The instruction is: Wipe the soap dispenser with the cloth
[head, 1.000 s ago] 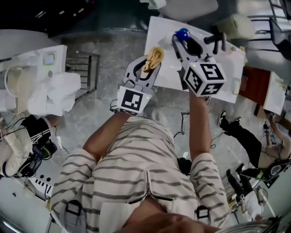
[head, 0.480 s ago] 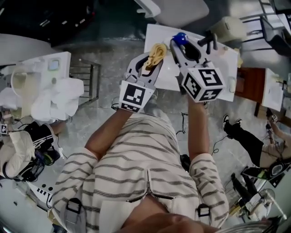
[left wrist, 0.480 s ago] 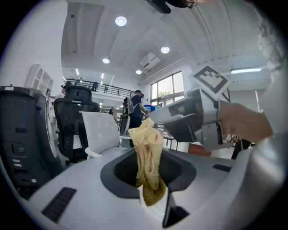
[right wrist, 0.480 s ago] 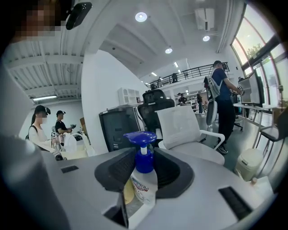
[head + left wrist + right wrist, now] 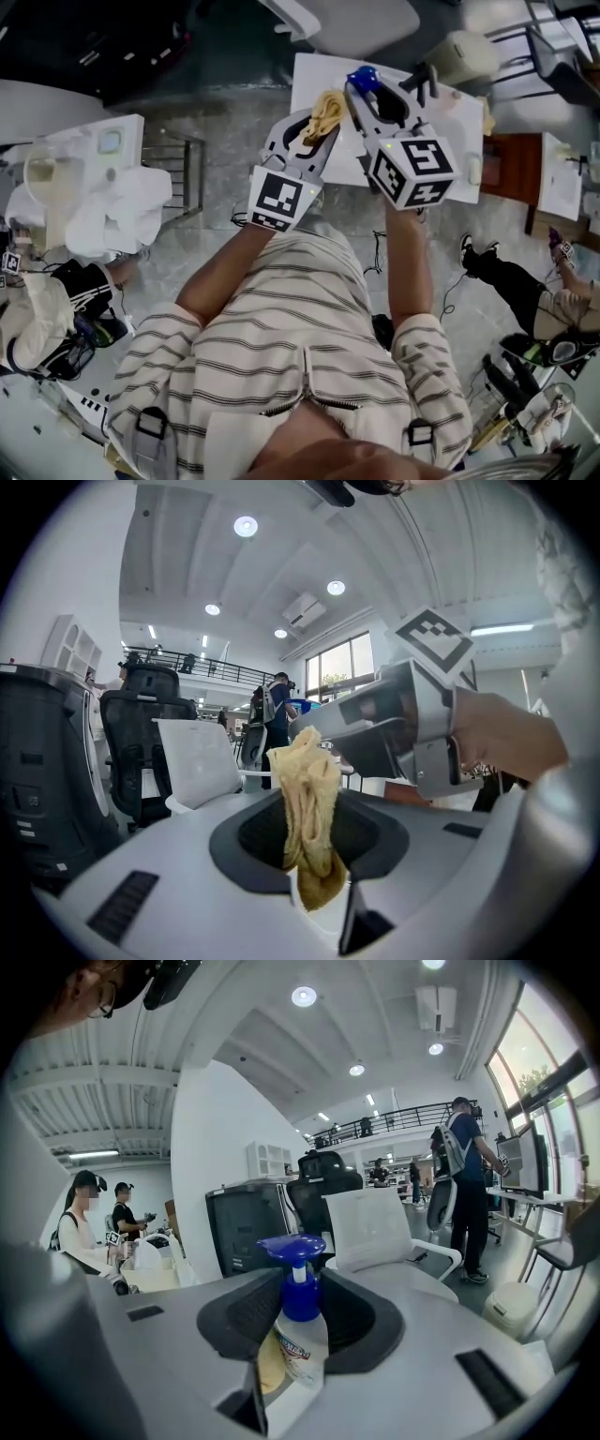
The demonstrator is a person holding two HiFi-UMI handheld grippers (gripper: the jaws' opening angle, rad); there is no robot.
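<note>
Left gripper (image 5: 314, 120): I hold it clamped on the cloth (image 5: 307, 817), bunch upright. Right gripper (image 5: 367, 94): clamped on the soap dispenser (image 5: 300, 1330), pump uppermost. Dispenser sits near, just right of my cloth.

Person wears a short-sleeved cream shirt (image 5: 281, 328) with thin dark horizontal stripes, a zip down the front and dark buckles on grey straps at either side. The left gripper (image 5: 314, 120) and right gripper (image 5: 380, 86) have light grey moulded shells, a black recessed throat between the jaws and dark slots on the flanks. Each carries a white cube with black square markers: left cube (image 5: 279, 199), right cube (image 5: 412, 169).
</note>
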